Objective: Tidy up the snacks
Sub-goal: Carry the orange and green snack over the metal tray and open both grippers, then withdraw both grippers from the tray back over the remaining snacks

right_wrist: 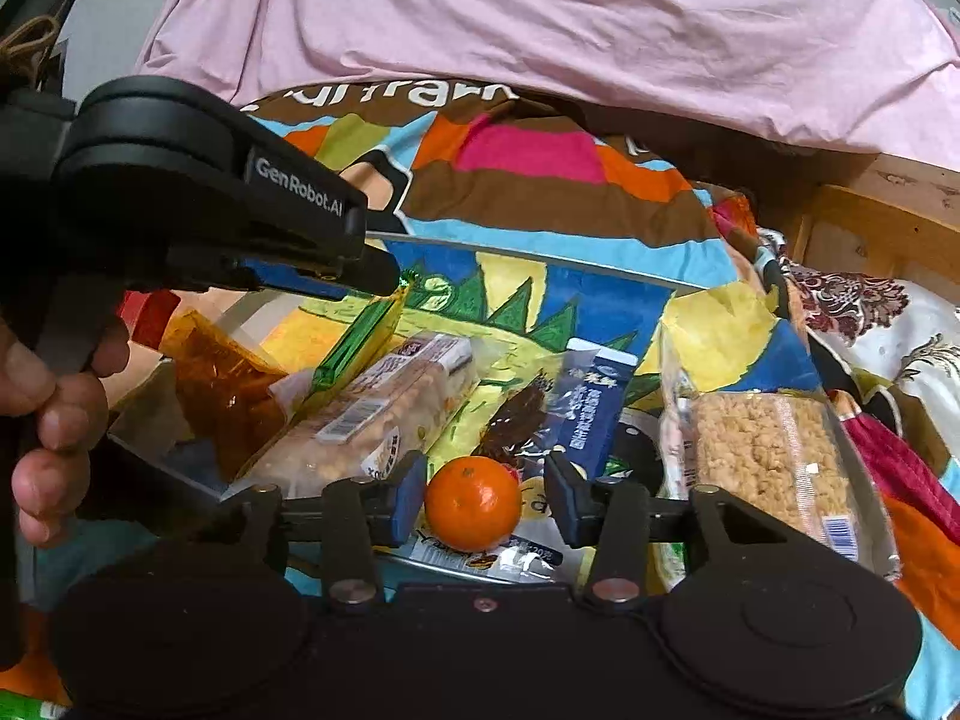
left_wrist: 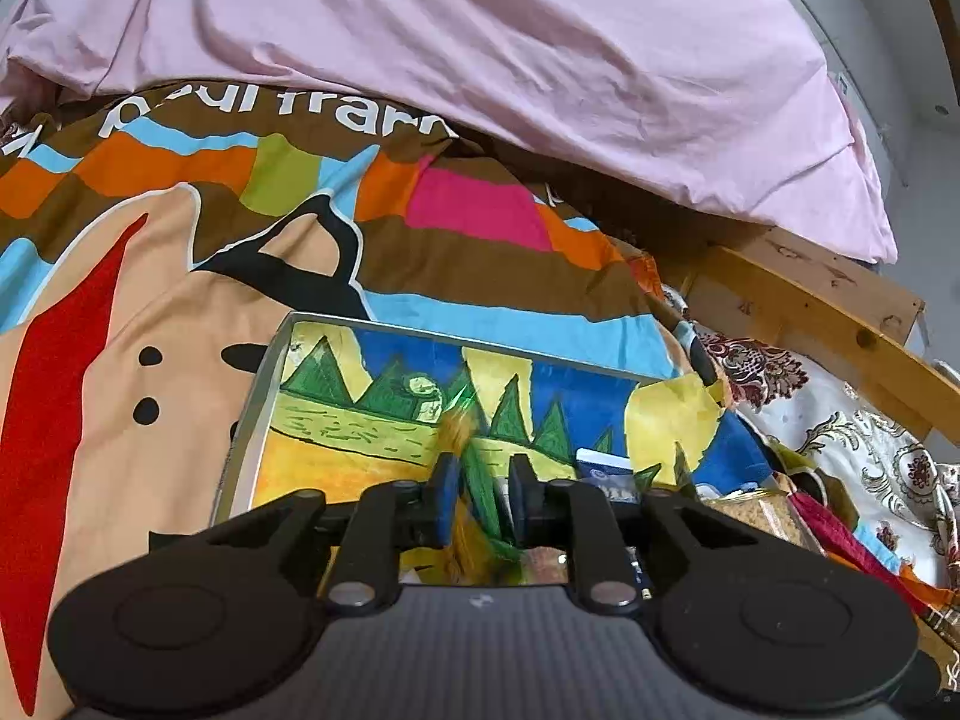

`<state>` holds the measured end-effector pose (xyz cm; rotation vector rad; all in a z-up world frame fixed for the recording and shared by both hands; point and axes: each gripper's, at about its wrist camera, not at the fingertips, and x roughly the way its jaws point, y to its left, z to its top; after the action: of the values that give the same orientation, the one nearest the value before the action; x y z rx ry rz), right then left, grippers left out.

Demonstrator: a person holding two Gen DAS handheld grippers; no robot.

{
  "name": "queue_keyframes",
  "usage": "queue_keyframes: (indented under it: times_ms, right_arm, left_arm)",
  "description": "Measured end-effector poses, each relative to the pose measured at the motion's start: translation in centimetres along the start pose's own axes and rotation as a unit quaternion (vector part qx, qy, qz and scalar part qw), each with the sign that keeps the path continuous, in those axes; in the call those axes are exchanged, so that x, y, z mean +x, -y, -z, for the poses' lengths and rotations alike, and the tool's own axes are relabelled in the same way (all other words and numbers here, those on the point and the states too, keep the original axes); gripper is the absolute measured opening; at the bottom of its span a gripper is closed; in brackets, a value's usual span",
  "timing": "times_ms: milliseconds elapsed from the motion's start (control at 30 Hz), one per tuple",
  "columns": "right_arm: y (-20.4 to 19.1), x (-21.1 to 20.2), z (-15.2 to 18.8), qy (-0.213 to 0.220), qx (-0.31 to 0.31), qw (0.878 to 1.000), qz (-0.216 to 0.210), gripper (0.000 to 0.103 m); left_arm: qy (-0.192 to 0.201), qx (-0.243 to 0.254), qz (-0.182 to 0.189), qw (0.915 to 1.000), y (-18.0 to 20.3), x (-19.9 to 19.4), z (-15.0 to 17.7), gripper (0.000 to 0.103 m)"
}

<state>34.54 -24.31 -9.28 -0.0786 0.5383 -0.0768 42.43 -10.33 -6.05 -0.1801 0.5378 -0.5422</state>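
A painted tray [left_wrist: 255,414] lies on the bed and holds snack packets. My left gripper [left_wrist: 483,495] is shut on a green and yellow snack packet [left_wrist: 480,474] and holds it over the tray; it also shows in the right wrist view [right_wrist: 354,339], hanging from the left gripper [right_wrist: 384,276]. My right gripper [right_wrist: 486,498] is open, its fingers on either side of an orange tangerine [right_wrist: 473,501] without touching it. A peanut bar packet [right_wrist: 372,414], a dark blue packet [right_wrist: 591,402], an orange wrapper [right_wrist: 222,384] and a crumbly bar packet [right_wrist: 768,456] lie in the tray.
A colourful patterned blanket [left_wrist: 180,276] covers the bed, with a pink sheet [left_wrist: 480,48] behind it. A wooden bed frame [left_wrist: 828,312] and floral fabric [left_wrist: 870,450] are at the right. The person's hand [right_wrist: 54,420] holds the left gripper's handle.
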Motion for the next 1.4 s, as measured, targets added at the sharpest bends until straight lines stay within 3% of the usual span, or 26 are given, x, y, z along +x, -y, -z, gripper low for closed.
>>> queue_keyframes:
  times_ms: [167, 300, 400, 500, 600, 933, 1000, 1200, 1400]
  right_arm:
    - [1.0, -1.8, -0.8, 0.015, 0.025, 1.000, 0.005, 0.059]
    - [2.2, -4.1, -1.9, 0.038, 0.053, 0.998, 0.018, 0.074]
    - [3.2, -6.1, -2.7, 0.058, 0.070, 0.996, 0.024, 0.075]
    - [4.0, -8.5, -3.4, 0.084, 0.081, 0.993, 0.028, 0.091]
    - [4.4, -11.0, -3.7, 0.109, 0.088, 0.990, 0.026, 0.095]
    - [4.5, -19.6, -2.9, 0.165, 0.080, 0.983, 0.019, 0.102]
    - [4.7, -21.2, -2.6, 0.171, 0.084, 0.982, 0.017, 0.102]
    - [5.7, -25.5, -1.0, 0.174, 0.099, 0.980, 0.014, 0.102]
    - [5.8, -29.6, 0.9, 0.172, 0.092, 0.981, 0.009, 0.102]
  left_arm:
    - [0.011, -0.017, 0.018, 0.9996, 0.3, -1.3, -0.5, 0.048]
    - [0.031, -0.018, 0.008, 0.9993, 0.9, -3.1, -1.2, 0.069]
    - [0.044, -0.026, 0.000, 0.9987, 1.1, -4.7, -1.9, 0.082]
    - [0.060, -0.030, -0.012, 0.9977, 1.5, -6.6, -2.6, 0.089]
    - [0.073, -0.032, -0.025, 0.9965, 1.9, -8.7, -3.3, 0.098]
    - [0.112, -0.008, -0.084, 0.9901, 4.9, -17.2, -3.9, 0.102]
    - [0.132, -0.012, -0.108, 0.9852, 5.7, -19.2, -3.3, 0.102]
    - [0.150, -0.006, -0.134, 0.9795, 7.5, -23.7, -1.1, 0.102]
    - [0.144, 0.016, -0.159, 0.9765, 8.1, -27.7, 2.9, 0.102]
